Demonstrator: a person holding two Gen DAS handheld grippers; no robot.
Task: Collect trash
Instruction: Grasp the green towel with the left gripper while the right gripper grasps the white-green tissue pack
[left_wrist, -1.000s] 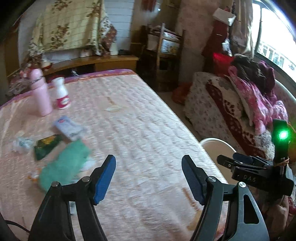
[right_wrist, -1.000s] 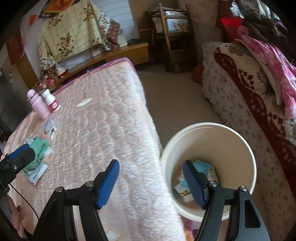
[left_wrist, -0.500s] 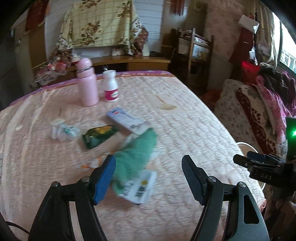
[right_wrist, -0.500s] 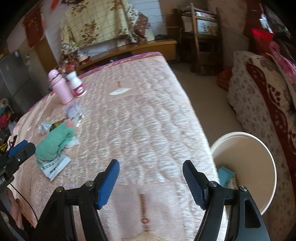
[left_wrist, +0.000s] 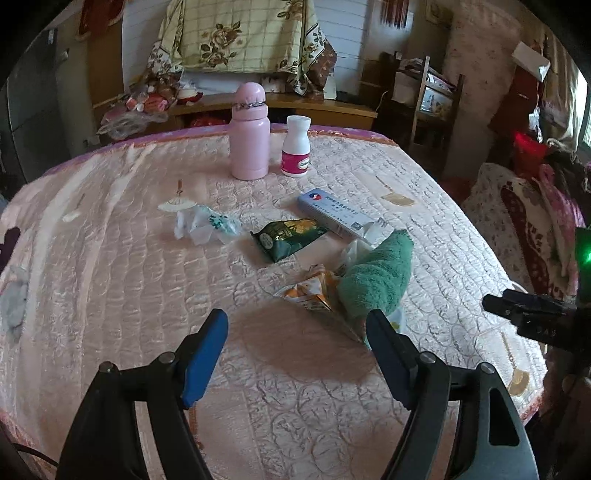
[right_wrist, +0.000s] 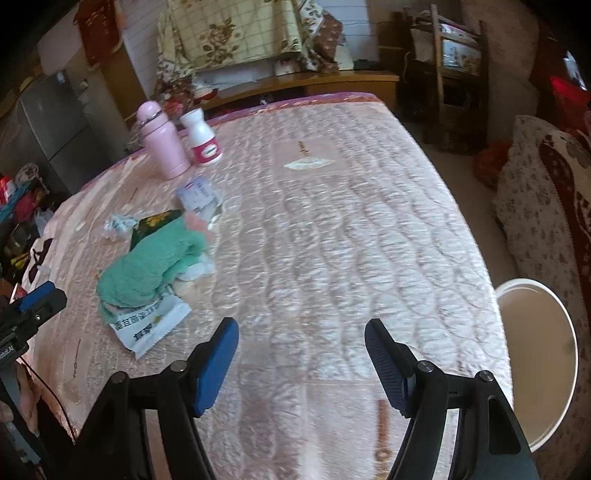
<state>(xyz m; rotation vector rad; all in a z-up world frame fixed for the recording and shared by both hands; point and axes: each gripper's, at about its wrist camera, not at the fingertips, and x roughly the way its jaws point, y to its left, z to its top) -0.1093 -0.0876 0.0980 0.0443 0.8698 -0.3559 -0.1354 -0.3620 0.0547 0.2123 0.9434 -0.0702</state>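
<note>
Trash lies scattered on the pink quilted bed (left_wrist: 147, 295) ahead of you: a crumpled white wrapper with green print (left_wrist: 205, 225), a dark green glossy packet (left_wrist: 288, 238), and an orange-and-white snack bag (left_wrist: 314, 293) tucked against a green fuzzy cloth (left_wrist: 376, 275). From your right side, a white packet with black lettering (right_wrist: 147, 323) pokes out under that cloth. A flat blue-and-white box (left_wrist: 332, 213) rests just behind. Your left hand-held gripper (left_wrist: 295, 350) hangs released over bare quilt, its right finger just beside the snack bag. Your right hand-held gripper (right_wrist: 301, 360) is likewise spread wide, holding nothing. The white bucket (right_wrist: 554, 314) sits on the floor beside the bed.
</note>
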